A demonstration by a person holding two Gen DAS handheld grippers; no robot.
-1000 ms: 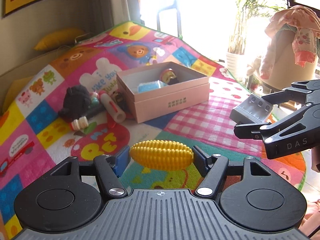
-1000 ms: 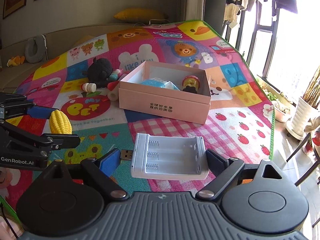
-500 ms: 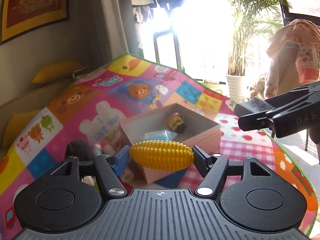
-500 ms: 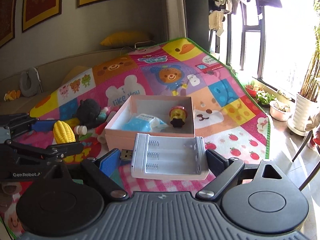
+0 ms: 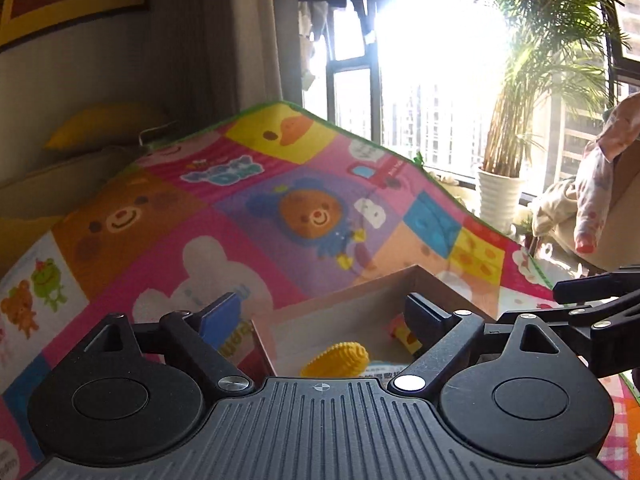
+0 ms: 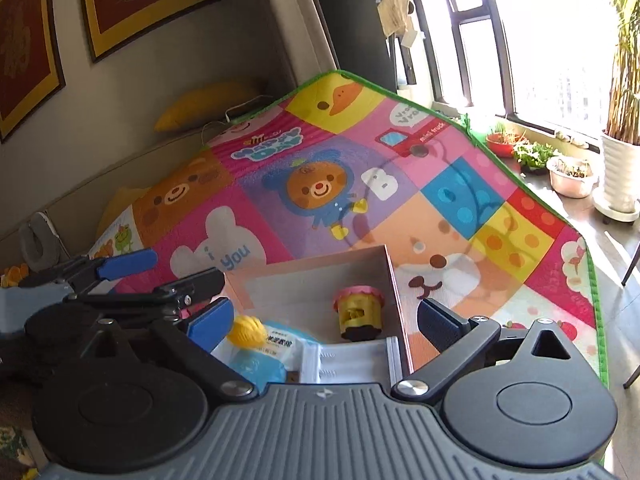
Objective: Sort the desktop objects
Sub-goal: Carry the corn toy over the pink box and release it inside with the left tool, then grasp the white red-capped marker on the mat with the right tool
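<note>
Both grippers hang over the open pink box (image 5: 360, 286) (image 6: 312, 276). My left gripper (image 5: 322, 316) has its jaws opening wide, with nothing between the pads. The yellow toy corn (image 5: 336, 360) (image 6: 246, 330) is below it, inside the box. My right gripper (image 6: 324, 320) is also opening and holds nothing. The white battery holder (image 6: 352, 364) lies beneath it in the box, beside a blue packet (image 6: 256, 358) and a yellow and pink toy (image 6: 358, 312) (image 5: 404, 332). Each gripper shows in the other's view: the left gripper (image 6: 164, 274) and the right gripper (image 5: 568, 300).
The box sits on a colourful cartoon play mat (image 6: 320, 184) with a green edge. A yellow cushion (image 6: 208, 102) lies behind the mat by the wall. Potted plants (image 6: 616, 176) stand on the floor by the window at the right.
Both grippers moved forward and up over the box. The left one opened and let the corn drop; the right one let the battery holder go. Both things now lie in the box.
</note>
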